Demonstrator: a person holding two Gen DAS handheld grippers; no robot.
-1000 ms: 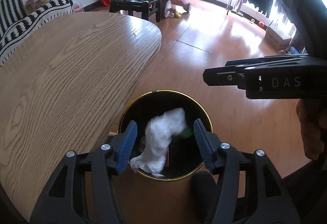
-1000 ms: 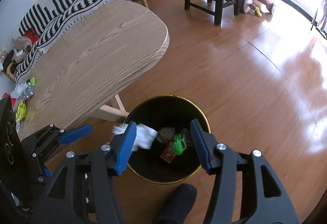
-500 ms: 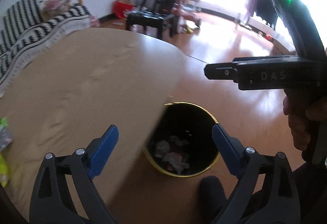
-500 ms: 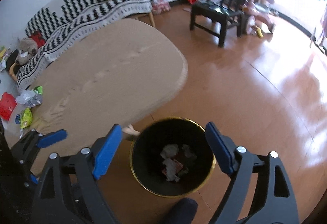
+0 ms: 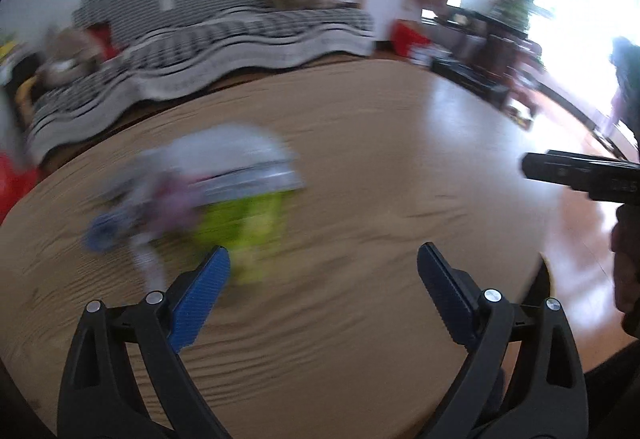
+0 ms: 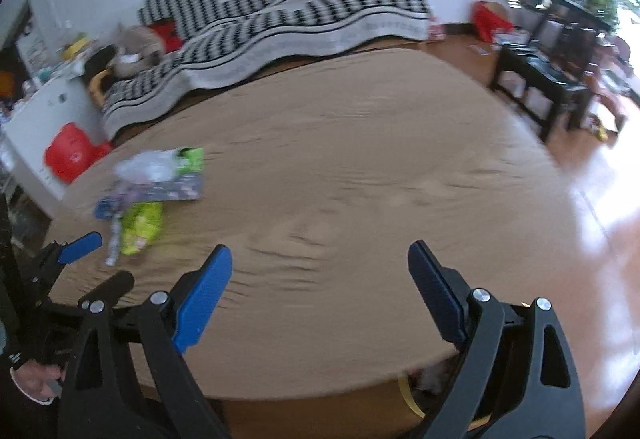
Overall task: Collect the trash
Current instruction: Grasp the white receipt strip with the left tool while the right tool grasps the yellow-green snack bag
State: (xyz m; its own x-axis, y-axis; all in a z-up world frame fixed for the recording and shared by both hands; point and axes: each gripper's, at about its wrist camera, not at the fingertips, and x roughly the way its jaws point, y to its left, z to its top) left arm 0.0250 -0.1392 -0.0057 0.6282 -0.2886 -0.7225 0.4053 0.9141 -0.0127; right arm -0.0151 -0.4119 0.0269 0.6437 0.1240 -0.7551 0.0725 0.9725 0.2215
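A pile of trash lies on the wooden table (image 6: 360,175) at its left side: a yellow-green wrapper (image 6: 140,225), a purple printed packet (image 6: 164,191) and clear plastic (image 6: 148,165). In the left wrist view the pile is blurred, with the yellow-green wrapper (image 5: 244,227) just ahead of my open, empty left gripper (image 5: 322,271). My right gripper (image 6: 320,267) is open and empty over the table's near middle. The left gripper (image 6: 76,245) also shows at the left edge of the right wrist view. A gold rim of the trash bin (image 6: 408,395) peeks out under the table edge.
A striped sofa (image 6: 280,23) stands behind the table. A black chair (image 6: 548,75) stands at the right on the wooden floor. A red bag (image 6: 70,153) and a white cabinet (image 6: 36,123) are at the left.
Both grippers swung up and left from over the bin to over the table. The white tissue dropped into the bin. Both jaws opened wider.
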